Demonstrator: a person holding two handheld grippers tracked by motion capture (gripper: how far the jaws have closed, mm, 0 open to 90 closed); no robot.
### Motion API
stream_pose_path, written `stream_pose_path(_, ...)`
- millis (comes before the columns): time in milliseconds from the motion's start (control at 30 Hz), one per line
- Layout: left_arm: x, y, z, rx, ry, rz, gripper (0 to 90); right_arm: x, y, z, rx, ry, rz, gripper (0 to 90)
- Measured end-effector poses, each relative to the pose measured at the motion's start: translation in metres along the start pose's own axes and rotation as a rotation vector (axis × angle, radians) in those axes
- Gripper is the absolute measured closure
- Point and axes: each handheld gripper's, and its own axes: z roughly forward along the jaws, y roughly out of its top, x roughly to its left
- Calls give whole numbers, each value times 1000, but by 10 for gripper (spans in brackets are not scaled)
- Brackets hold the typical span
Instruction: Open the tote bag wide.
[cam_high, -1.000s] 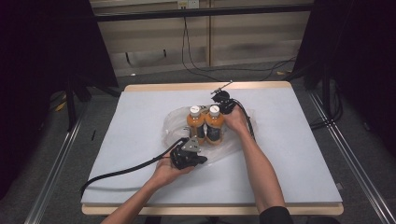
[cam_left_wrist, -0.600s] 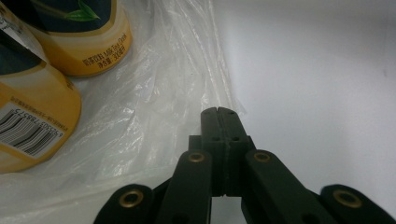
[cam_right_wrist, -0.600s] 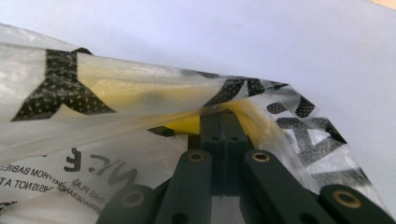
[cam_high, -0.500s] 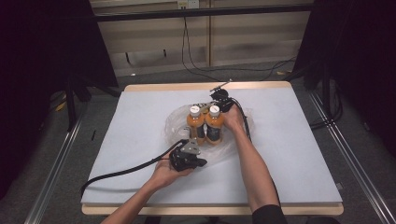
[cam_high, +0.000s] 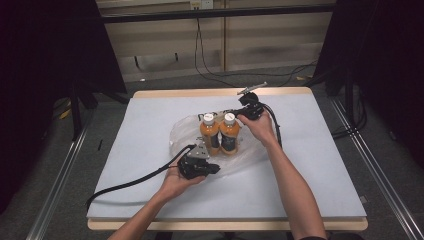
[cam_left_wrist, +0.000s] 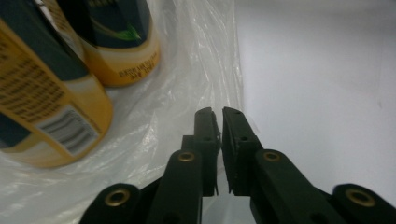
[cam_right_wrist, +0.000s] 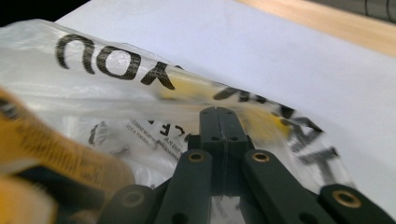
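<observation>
A thin plastic bag (cam_high: 185, 137) lies near the middle of the high view, spread flat on the white table (cam_high: 125, 150), and two orange bottles (cam_high: 220, 134) with white caps stand upright on it, touching side by side. In the left gripper view the same bottles fill the upper left, dark labels above orange bases, with the crinkled film running under them and down toward the lower centre.

The left gripper (cam_left_wrist: 218, 122) sits at the lower edge of the bag in the high view, just below the bottles (its cable trails off toward the lower left of the table). Its jaws have just been opening: a narrow slit shows between them, the bag's edge lies right at their tips, and the pads no longer press on the film.

The right gripper (cam_right_wrist: 218, 122) is at the upper right of the bottles in the high view, held in the person's right hand (cam_high: 257, 127). Its jaws are pressed together, pinching the bag's printed film, which rises in a taut fold across its own view, black lettering upside down along the top left. A blurred orange bottle crowds the lower left of that view.

Beyond the table's wooden rim at the top of the high view, cables (cam_high: 210, 70) lie on the grey floor.
</observation>
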Motion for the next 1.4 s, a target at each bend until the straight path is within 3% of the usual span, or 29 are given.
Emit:
stream_pose_path(67, 0, 0, -4, -41, 28, -6, 807, 3, -3, -10, -17, -2, -25, 900)
stream_pose_path(133, -1, 1, -8, -46, 64, -6, 783, 5, -8, -19, -32, 7, -60, 900)
stream_pose_path(233, 1, -1, -15, -74, 96, -10, 707, 7, -15, -33, -58, -3, -64, 900)
stream_pose_path(367, 2, -2, -28, -115, 129, -33, 625, 12, -21, -50, -90, -21, -76, 801)
stream_pose_path(467, -1, -4, -39, -124, 166, -21, 554, 15, -28, -61, -80, -24, -94, 757)
stream_pose_path(567, -2, -10, -52, -130, 206, -41, 462, 16, -37, -75, -110, -50, -89, 635)
stream_pose_path(667, -4, -18, -69, -144, 248, -36, 369, 18, -50, -91, -160, -57, -74, 495)
stream_pose_path(833, -9, -30, -86, -160, 315, -29, 256, 25, -70, -114, -166, -88, -77, 289)
stream_pose_path(900, -7, -32, -92, -159, 295, -62, 213, 29, -76, -122, -189, -102, -83, 220)
stream_pose_path(967, -5, -34, -98, -158, 300, -106, 151, 30, -83, -130, -204, -116, -74, 160)
stream_pose_path(1067, -3, -42, -107, -142, 334, -114, 132, 30, -96, -142, -211, -135, -55, 105)
stream_pose_path(1233, -2, -62, -121, -160, 376, -180, 73, 32, -119, -165, -232, -185, -29, 78)
stream_pose_path(1333, -3, -71, -129, -163, 406, -191, 64, 35, -131, -176, -242, -178, -1, 73)
stream_pose_path(1400, -4, -76, -134, -179, 403, -216, 54, 38, -138, -182, -238, -168, 6, 71)
